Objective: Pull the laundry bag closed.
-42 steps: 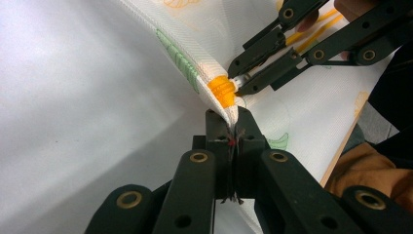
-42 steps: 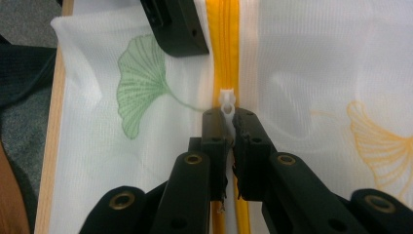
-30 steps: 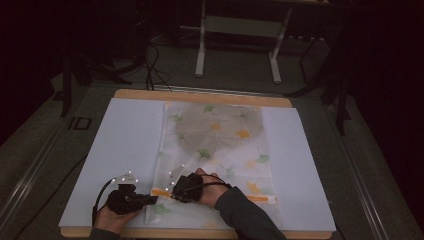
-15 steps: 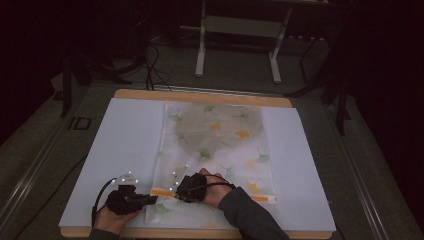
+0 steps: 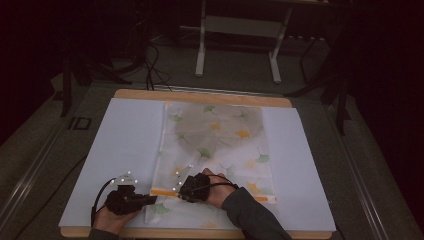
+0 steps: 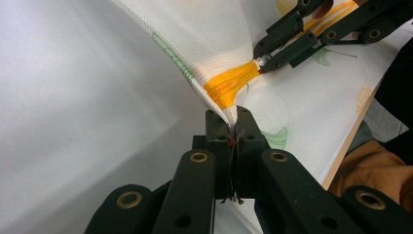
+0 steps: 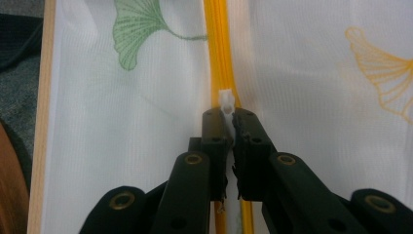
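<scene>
- One white mesh bag (image 5: 216,145) printed with ginkgo leaves lies flat on the one white mat (image 5: 125,135) covering the table.
- One orange zipper (image 7: 220,53) crosses the bag's near end.
- Left gripper (image 6: 233,127): jaws clamped on the bag's corner fabric, beside the zipper's end.
- Right gripper (image 7: 229,117): jaws pinched on the one white zipper pull (image 7: 227,101).

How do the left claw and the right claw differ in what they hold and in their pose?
The left claw is shut on the corner of the mesh bag, which it pulls up into a fold; the right claw is shut on the white zipper pull over flat fabric. In the high view the left claw lies at the bag's edge, the right claw over the bag. Both are shut, on the orange zipper line.
</scene>
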### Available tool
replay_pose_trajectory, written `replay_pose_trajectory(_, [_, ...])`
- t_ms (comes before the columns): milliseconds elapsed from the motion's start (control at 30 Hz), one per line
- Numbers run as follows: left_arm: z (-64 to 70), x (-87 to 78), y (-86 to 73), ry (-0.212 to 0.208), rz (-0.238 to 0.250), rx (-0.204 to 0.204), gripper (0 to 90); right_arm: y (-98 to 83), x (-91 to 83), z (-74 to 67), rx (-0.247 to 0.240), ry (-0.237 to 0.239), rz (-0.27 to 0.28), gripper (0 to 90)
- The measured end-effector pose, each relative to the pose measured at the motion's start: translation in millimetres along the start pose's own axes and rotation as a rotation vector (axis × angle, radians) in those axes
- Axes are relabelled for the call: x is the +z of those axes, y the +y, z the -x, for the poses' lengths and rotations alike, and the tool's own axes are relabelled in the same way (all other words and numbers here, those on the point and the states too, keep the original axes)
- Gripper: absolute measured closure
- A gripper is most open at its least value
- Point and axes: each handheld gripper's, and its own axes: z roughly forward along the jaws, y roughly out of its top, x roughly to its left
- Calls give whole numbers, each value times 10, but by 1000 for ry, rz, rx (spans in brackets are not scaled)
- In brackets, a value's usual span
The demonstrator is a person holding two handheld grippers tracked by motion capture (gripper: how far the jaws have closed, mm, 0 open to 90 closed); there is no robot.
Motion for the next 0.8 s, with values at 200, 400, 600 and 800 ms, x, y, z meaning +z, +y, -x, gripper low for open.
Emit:
replay_pose_trajectory(200, [-3,-1,-2,1,1,0,881,-45,-30,-5,2,-6,-8,843])
replay_pose_trajectory(400, [-3,-6,-3,1,4,2,881,-86,-59,-2,4,-8,-16,844])
replay_pose_trajectory(600, [-1,-10,-2,1,4,5,881,-101,-75,-9,1,-13,-23,843])
replay_pose_trajectory(800, [3,-13,0,2,5,6,881,-112,-103,-21,-2,-13,-23,844])
